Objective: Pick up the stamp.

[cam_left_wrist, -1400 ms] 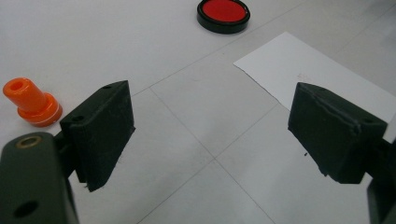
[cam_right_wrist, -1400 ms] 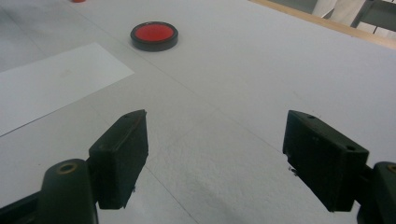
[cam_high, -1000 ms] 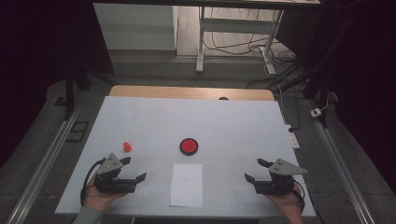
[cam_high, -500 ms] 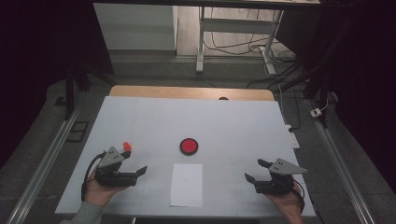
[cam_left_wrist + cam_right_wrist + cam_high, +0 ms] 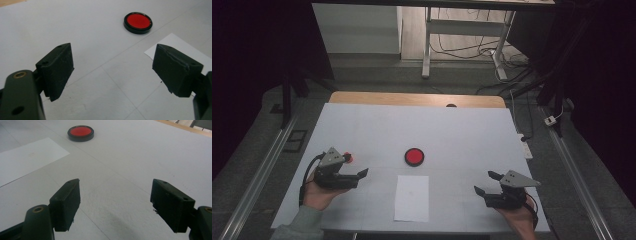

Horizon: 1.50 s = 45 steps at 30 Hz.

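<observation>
A round red disc with a black rim [image 5: 414, 156] lies mid-table, and a white sheet of paper [image 5: 412, 197] lies just nearer than it. A small red object [image 5: 348, 159] peeks out behind the grey plate of my left gripper [image 5: 357, 177]. That gripper is open and empty, pointing right toward the paper. In the left gripper view the gripper [image 5: 112, 70] stands wide over bare table, with the disc [image 5: 138, 22] ahead and the paper's corner [image 5: 175, 46] at right. My right gripper [image 5: 485, 183] is open and empty, pointing left. The right gripper view shows the gripper [image 5: 115, 202], the disc [image 5: 80, 133] and the paper [image 5: 27, 157].
The white table top [image 5: 462, 135] ends in a wooden strip [image 5: 412, 99] at its far edge. A white power strip [image 5: 525, 148] sits off the right edge. Metal rails run along the floor on both sides, and desk legs with cables stand beyond.
My left gripper has moved away from the person, up beside the small red object, which it now partly hides. The right gripper has stayed still.
</observation>
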Tool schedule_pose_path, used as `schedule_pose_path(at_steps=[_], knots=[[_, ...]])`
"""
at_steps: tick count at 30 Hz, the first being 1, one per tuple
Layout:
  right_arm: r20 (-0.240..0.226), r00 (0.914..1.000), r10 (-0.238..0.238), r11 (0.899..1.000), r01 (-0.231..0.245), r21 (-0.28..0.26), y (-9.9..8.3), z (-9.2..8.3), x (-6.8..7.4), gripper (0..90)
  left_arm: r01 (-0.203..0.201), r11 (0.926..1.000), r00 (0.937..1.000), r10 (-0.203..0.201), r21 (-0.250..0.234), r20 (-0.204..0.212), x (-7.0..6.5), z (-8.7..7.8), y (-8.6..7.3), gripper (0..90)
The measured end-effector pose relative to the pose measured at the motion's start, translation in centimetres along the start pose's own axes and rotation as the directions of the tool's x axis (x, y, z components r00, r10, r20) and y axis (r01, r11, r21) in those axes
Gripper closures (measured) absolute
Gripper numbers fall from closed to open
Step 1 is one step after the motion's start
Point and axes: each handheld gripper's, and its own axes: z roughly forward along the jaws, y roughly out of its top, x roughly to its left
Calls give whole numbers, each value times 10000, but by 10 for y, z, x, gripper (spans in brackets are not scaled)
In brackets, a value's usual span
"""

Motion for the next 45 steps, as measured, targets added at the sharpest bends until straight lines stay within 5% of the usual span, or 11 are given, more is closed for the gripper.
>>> schedule_pose_path(at_steps=[20, 45], knots=[[-14, 10000, 54, 9999, -54, 93, -3, 4, 0, 238, 646, 9970, 9943, -608, 416, -876, 49, 15, 12, 209], [-18, 10000, 42, 9997, -42, 223, -4, 5, 0, 239, 832, 9878, 9879, -643, 1319, -1414, 74, 44, -1, 275]])
